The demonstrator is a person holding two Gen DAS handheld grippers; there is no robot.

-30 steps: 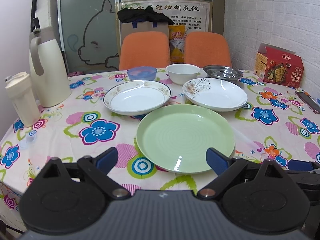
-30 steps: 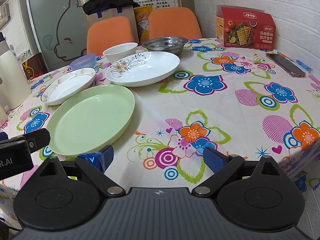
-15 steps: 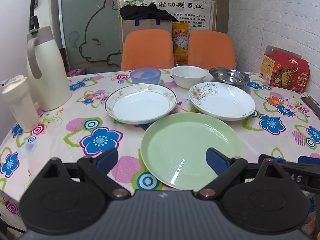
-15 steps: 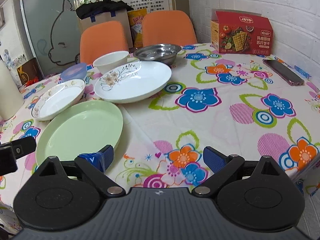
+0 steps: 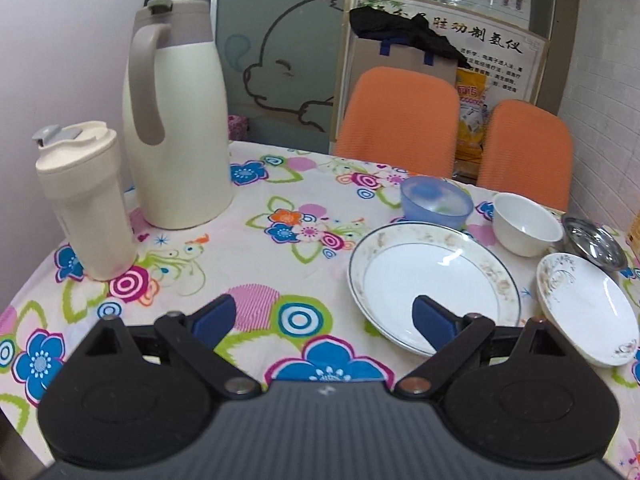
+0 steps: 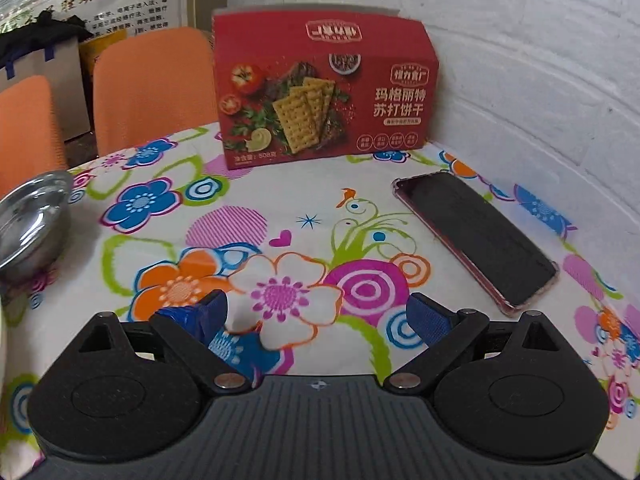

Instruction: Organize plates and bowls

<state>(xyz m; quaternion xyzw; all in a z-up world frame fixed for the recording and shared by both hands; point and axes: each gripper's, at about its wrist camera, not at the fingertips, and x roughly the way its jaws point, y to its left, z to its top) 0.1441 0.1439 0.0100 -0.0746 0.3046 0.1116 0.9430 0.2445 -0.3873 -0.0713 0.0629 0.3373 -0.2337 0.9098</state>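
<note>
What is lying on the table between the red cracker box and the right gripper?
In the right wrist view, only bare flowered tablecloth lies between the red cracker box and the open right gripper. The black phone lies off to the right.

Gold-rimmed white plate upright beside floral plate; behind, blue bowl, white bowl, steel bowl.

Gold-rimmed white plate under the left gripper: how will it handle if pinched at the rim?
The gold-rimmed plate looks like glazed ceramic, so probably rigid, breakable and fairly heavy for its size. Its surface shines, so the pads may slip. The raised, sloping rim likely gives the open left gripper an edge to bite.
</note>
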